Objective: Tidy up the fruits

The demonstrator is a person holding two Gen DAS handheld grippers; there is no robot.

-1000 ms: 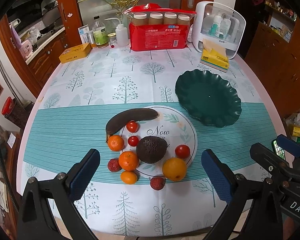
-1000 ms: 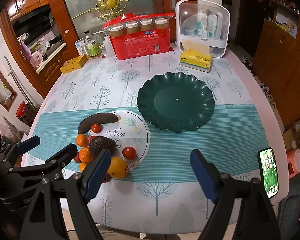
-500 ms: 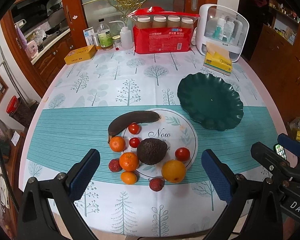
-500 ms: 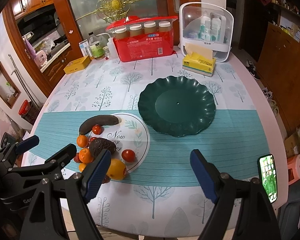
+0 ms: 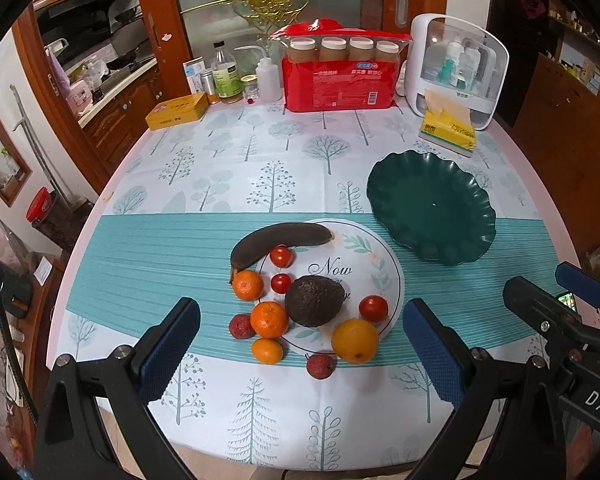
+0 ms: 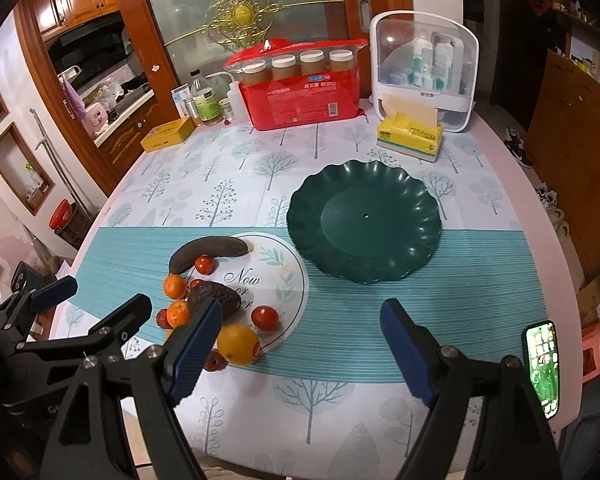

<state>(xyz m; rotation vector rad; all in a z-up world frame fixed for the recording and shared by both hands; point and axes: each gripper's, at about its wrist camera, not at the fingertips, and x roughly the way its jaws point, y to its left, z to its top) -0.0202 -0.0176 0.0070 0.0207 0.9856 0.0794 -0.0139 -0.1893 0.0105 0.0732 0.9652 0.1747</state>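
Note:
Fruit lies in a cluster on the tablecloth: a dark banana (image 5: 278,240), a dark avocado (image 5: 314,300), an orange (image 5: 355,340), several mandarins (image 5: 269,319), small tomatoes (image 5: 373,308) and two lychees (image 5: 320,365). An empty dark green scalloped plate (image 5: 432,206) (image 6: 364,220) stands to their right. My left gripper (image 5: 300,352) hangs open above the near table edge, short of the fruit. My right gripper (image 6: 300,352) is open too, nothing between its fingers, with the fruit at its left finger (image 6: 192,344) and the plate ahead.
At the table's far edge stand a red pack of jars (image 5: 340,72), a white storage box (image 5: 456,68), a yellow tissue pack (image 5: 448,130), bottles (image 5: 226,76) and a yellow tin (image 5: 178,110). A lit phone (image 6: 542,368) lies at the right edge.
Both grippers have drawn back and risen slightly, so the table sits a little lower and farther in view. The fruit and plate have not moved.

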